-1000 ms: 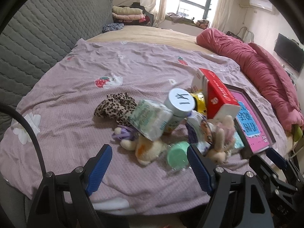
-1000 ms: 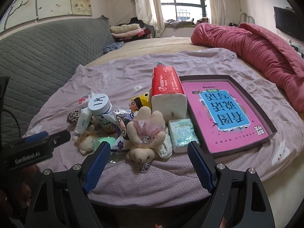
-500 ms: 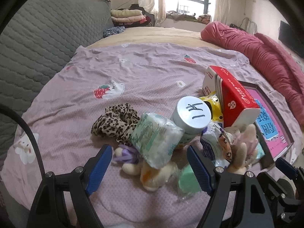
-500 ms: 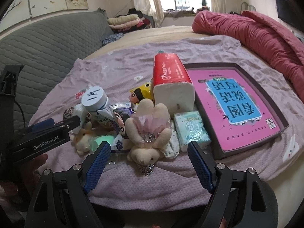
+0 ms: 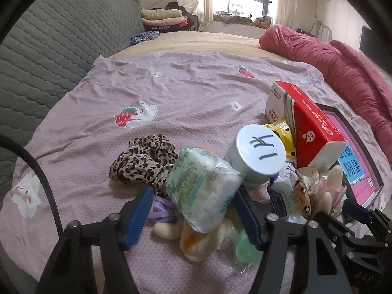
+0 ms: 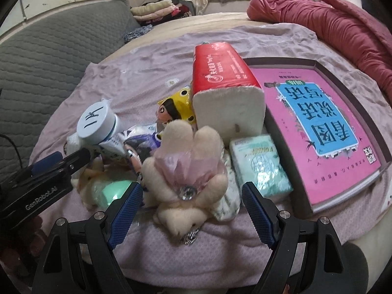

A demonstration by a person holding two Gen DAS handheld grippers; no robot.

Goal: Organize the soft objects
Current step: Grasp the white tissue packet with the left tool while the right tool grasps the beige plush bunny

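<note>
Soft, pale-green plastic is wrapping the tissue pack [image 5: 204, 193] leaning on a heap of toys and packets on the lilac bedspread [image 5: 171, 93]. The left gripper [image 5: 193, 216] is closing around it, pads apparently not yet pressing. The right gripper [image 6: 192, 210] is hanging with jaws apart on either side of a cream plush rabbit [image 6: 188, 171]. A red tissue box [image 6: 225, 85] is standing beside a pink book [image 6: 318, 127]. Behind, a grey quilted headboard [image 5: 49, 49] and a red duvet [image 5: 343, 73] are framing the bed under a bright window [image 5: 245, 0].
</note>
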